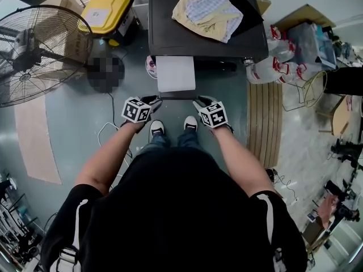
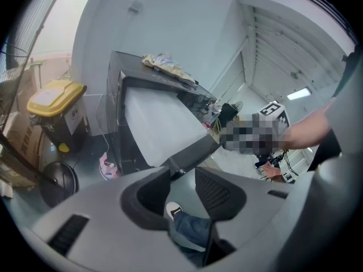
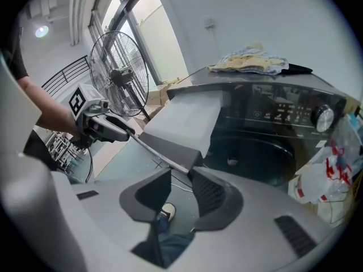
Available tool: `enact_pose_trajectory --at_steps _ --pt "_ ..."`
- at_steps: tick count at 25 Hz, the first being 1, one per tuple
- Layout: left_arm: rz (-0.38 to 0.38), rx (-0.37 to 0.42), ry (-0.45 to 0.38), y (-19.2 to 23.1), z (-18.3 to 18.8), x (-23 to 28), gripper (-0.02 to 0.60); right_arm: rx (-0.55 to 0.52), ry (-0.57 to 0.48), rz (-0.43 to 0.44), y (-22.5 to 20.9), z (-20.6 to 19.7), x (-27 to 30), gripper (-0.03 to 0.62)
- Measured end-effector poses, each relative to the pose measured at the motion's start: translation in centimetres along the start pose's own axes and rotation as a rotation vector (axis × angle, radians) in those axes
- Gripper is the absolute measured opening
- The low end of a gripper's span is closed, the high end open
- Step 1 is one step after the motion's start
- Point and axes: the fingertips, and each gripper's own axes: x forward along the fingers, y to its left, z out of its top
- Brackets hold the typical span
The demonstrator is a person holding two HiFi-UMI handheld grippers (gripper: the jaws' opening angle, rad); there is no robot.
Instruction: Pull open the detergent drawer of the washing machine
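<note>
The dark washing machine (image 1: 170, 38) has its detergent drawer (image 1: 176, 72) standing pulled out, white on top, with a dark front panel (image 1: 177, 95). My left gripper (image 1: 154, 102) is at the panel's left end. In the left gripper view the panel's end (image 2: 193, 152) lies between the jaws of the left gripper (image 2: 182, 177), with a gap on either side. My right gripper (image 1: 198, 102) is at the panel's right end. In the right gripper view the panel's lower corner (image 3: 170, 149) sits pinched between the narrow-set jaws of the right gripper (image 3: 181, 177).
A standing fan (image 1: 34, 55) and a yellow-lidded bin (image 1: 108, 10) are at the left. Crumpled clothes (image 1: 210, 7) lie on the machine. Plastic bags (image 1: 272, 67) and a slatted wooden board (image 1: 264, 123) are at the right. The person's shoes (image 1: 157, 128) stand just below the drawer.
</note>
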Motion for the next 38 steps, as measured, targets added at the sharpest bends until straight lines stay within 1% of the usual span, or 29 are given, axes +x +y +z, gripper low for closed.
enact_pose_trajectory --at_steps 4,6,8,13,19,27,33,38 --pt "0.008 -0.003 0.003 0.1 0.0 -0.2 0.143 0.01 0.003 -0.004 -0.2 -0.2 -0.3 0.117" --pt "0.009 0.001 0.008 0.0 -0.3 -0.5 0.143 0.019 0.003 0.002 -0.1 -0.5 -0.8 0.136" --pt "0.01 0.003 0.012 -0.2 -0.8 -0.9 0.143 0.024 0.001 0.007 0.0 -0.8 -1.4 0.141" --pt "0.02 0.0 -0.008 -0.1 -0.8 -2.1 0.143 0.031 -0.026 -0.022 -1.1 -0.4 -3.3 0.14" --pt "0.04 -0.001 -0.054 0.0 0.0 -4.2 0.143 0.034 -0.094 -0.046 -1.5 1.3 -6.0 0.133" --pt "0.078 -0.005 -0.132 0.4 2.0 -7.3 0.14 0.008 -0.202 -0.066 -0.9 4.5 -9.7 0.124" --pt "0.096 0.024 -0.176 -0.1 3.2 -9.0 0.137 -0.007 -0.263 -0.063 -0.4 6.6 -11.9 0.124" --pt "0.106 0.029 -0.222 -0.4 4.1 -10.3 0.133 -0.013 -0.309 -0.072 -0.7 7.8 -13.7 0.124"
